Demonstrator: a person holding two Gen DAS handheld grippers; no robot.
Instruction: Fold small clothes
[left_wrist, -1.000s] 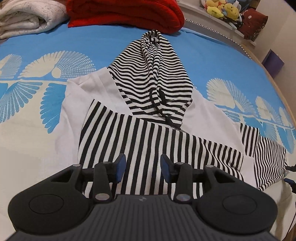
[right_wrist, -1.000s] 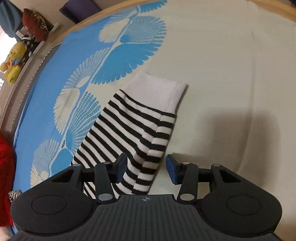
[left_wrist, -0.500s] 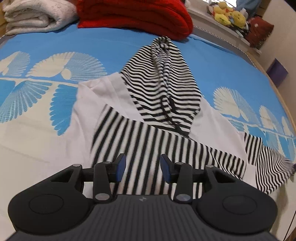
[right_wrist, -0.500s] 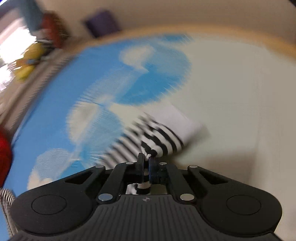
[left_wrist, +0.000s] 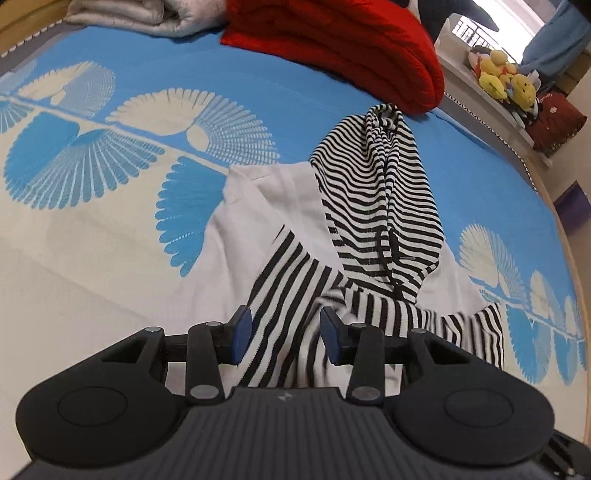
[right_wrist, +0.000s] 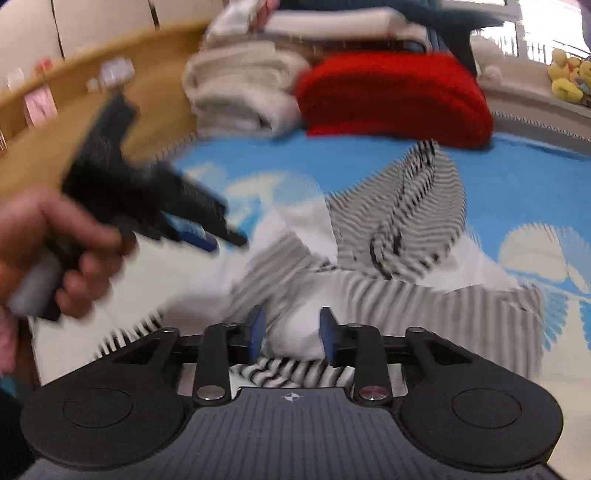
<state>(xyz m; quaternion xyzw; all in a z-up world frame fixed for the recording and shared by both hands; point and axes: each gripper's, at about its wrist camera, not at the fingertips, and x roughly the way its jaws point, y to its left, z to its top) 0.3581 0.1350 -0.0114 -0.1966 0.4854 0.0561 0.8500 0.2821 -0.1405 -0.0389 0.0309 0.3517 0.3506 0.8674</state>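
Observation:
A small hoodie (left_wrist: 266, 206) lies face up on the bed, with a white body, a black-and-white striped hood (left_wrist: 380, 192) and striped sleeves. One striped sleeve (left_wrist: 288, 295) lies folded across the body. My left gripper (left_wrist: 286, 332) hovers open just above it with nothing between its pads; the right wrist view shows the left gripper (right_wrist: 199, 232) in a hand at the left. My right gripper (right_wrist: 291, 330) hangs over the hoodie's lower body. Its jaws are opening, and the other sleeve's white cuff (right_wrist: 295, 341) sits loosely between them above its striped part (right_wrist: 288, 371).
A folded red blanket (left_wrist: 351, 48) and a folded pale blanket (left_wrist: 147, 14) lie at the head of the bed beyond the hood. Plush toys (left_wrist: 506, 77) sit on a ledge at the far right. A wooden headboard (right_wrist: 55, 122) runs behind the left gripper.
My right gripper shut on the far sleeve near its cuff, swung it quickly across over the hoodie's body, and its jaws have parted again. The left gripper drifted sideways and rolled, staying open.

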